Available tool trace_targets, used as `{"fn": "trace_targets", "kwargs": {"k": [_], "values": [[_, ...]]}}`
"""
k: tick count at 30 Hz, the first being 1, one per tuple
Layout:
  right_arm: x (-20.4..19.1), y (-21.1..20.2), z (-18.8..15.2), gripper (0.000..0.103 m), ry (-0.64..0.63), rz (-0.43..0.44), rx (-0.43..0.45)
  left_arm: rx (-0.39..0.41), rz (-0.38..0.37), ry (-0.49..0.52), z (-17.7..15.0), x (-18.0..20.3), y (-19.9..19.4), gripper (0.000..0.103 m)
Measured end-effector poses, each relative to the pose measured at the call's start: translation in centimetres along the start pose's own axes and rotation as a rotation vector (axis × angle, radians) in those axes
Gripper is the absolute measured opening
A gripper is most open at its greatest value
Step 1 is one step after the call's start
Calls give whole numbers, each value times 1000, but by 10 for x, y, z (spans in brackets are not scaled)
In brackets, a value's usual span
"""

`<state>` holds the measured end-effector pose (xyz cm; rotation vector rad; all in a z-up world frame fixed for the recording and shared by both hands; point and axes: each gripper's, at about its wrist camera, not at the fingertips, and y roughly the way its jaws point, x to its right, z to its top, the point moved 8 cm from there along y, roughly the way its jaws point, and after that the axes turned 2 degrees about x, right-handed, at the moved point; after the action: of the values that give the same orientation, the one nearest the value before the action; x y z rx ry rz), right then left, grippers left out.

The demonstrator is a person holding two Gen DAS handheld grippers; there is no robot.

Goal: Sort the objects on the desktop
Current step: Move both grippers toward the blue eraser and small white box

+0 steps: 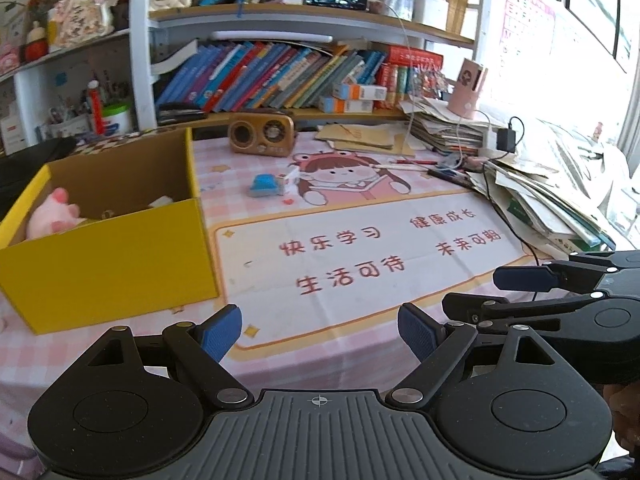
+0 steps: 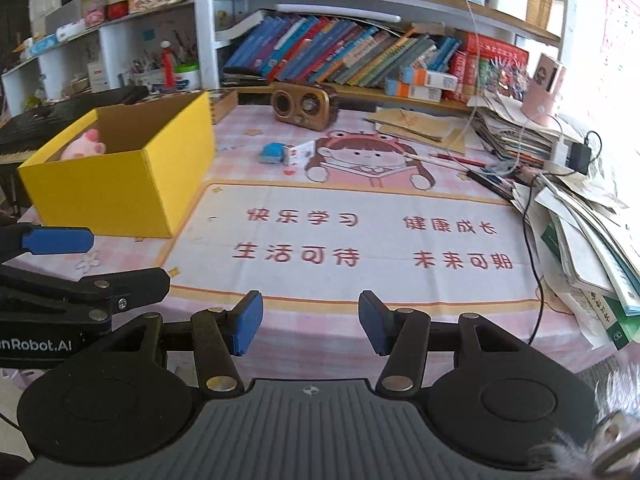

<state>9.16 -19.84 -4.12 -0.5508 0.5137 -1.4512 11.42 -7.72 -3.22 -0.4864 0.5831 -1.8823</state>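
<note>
Yellow box (image 1: 108, 256) sits near left, pink plush (image 1: 54, 214) inside; blue toy (image 1: 264, 185) and small white carton (image 1: 289, 181) lie far centre. Left gripper (image 1: 320, 332) and right gripper (image 2: 310, 322) hover with jaws apart, empty.

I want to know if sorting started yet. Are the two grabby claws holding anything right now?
No, nothing is held. The left gripper and right gripper both have empty gaps between their blue pads, above the desk mat.

A yellow cardboard box (image 1: 112, 264) holding a pink plush toy (image 1: 54, 216) stands on pink-checked tablecloth (image 2: 360, 120), a blue toy car (image 2: 272, 154) at its two o'clock.
</note>
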Motion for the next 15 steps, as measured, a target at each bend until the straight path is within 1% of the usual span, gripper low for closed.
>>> {"fn": "trace_targets", "kwargs": {"k": [9,15], "values": [[26,25,11,51,-6,8,-35,-17,3,-5,11,12,28,88],[43,45,20,51,-23,21,-62,-39,13,-37,20,18,51,88]]}}
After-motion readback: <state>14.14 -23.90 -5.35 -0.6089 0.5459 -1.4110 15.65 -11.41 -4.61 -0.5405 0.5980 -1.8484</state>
